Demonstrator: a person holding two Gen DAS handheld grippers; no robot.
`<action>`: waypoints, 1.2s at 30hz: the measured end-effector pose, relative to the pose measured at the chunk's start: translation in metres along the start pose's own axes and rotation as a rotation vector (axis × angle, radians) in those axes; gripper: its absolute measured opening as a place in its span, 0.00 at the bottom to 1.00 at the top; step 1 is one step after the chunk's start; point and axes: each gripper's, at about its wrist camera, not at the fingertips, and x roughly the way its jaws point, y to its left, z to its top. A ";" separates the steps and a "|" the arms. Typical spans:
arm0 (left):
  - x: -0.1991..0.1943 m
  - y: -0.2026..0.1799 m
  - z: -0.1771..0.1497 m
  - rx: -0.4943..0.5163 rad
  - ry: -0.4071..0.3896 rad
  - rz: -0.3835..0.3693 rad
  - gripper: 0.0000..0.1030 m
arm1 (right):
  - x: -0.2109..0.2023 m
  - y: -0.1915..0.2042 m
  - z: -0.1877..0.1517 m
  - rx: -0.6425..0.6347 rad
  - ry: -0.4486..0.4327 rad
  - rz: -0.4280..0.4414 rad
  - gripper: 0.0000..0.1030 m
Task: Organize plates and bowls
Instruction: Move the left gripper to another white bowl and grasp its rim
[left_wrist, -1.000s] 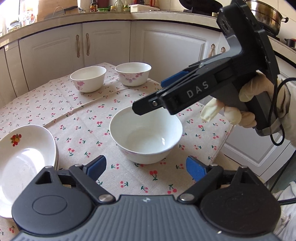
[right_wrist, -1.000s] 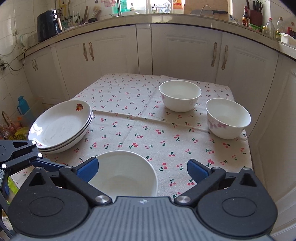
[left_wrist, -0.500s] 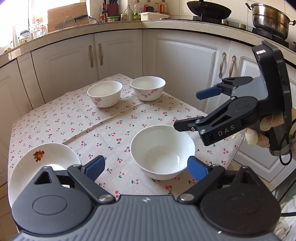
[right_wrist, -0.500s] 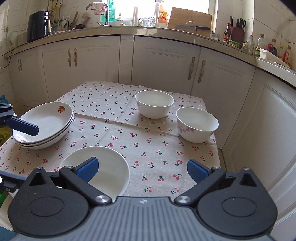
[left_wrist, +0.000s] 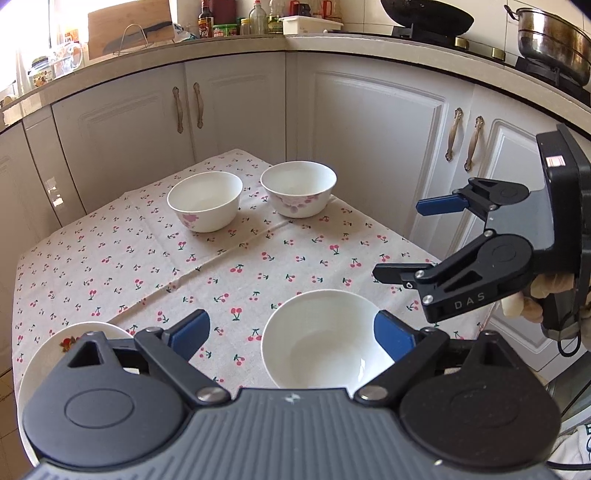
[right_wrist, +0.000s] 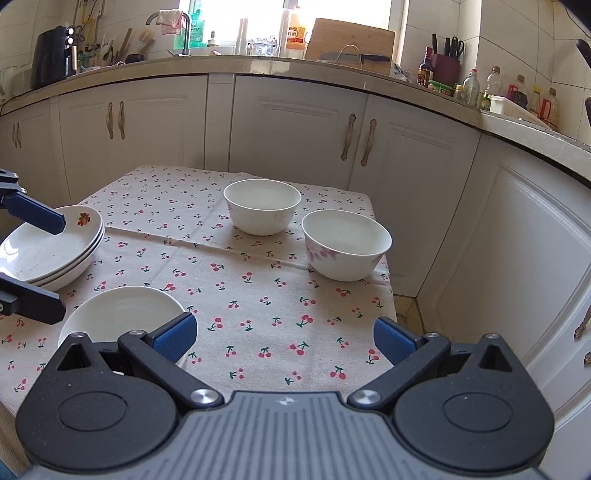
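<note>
Blue-padded and spread wide, my left hand-held gripper (left_wrist: 291, 332) hangs empty above the near edge of the counter, and my right hand-held gripper (right_wrist: 284, 336) is equally agape and holds nothing; from the left wrist camera I see it (left_wrist: 406, 240) off the counter's right edge, fingers pointing inward.

Just below my left one sits the plain white ceramic bowl (left_wrist: 325, 339), close to the near edge of the cherry-print tablecloth (left_wrist: 221, 258). At the left edge rests the stack of white shallow plates with a red flower motif (right_wrist: 51, 251). Toward the far right corner stand two white bowls with pink floral prints, one (right_wrist: 262, 205) further in, the other (right_wrist: 345, 242) right by the right edge; they sit near each other, and I cannot tell whether they touch.

My worry is the glazed rim: a pinch on one thin wall may slip or tip the bowl. The near bowl and the right-edge one could be nudged off the counter by a clumsy approach. The loose cloth may drag and shift everything. Nesting bowls carelessly risks chipping.
</note>
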 end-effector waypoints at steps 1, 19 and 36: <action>0.002 0.000 0.003 0.003 0.004 0.002 0.93 | 0.002 -0.002 0.000 0.001 0.001 0.000 1.00; 0.039 0.017 0.056 0.035 0.012 0.001 0.93 | 0.027 -0.019 0.002 -0.076 0.026 -0.028 1.00; 0.138 0.027 0.127 0.089 0.090 -0.046 0.91 | 0.079 -0.060 0.022 -0.116 0.017 0.010 1.00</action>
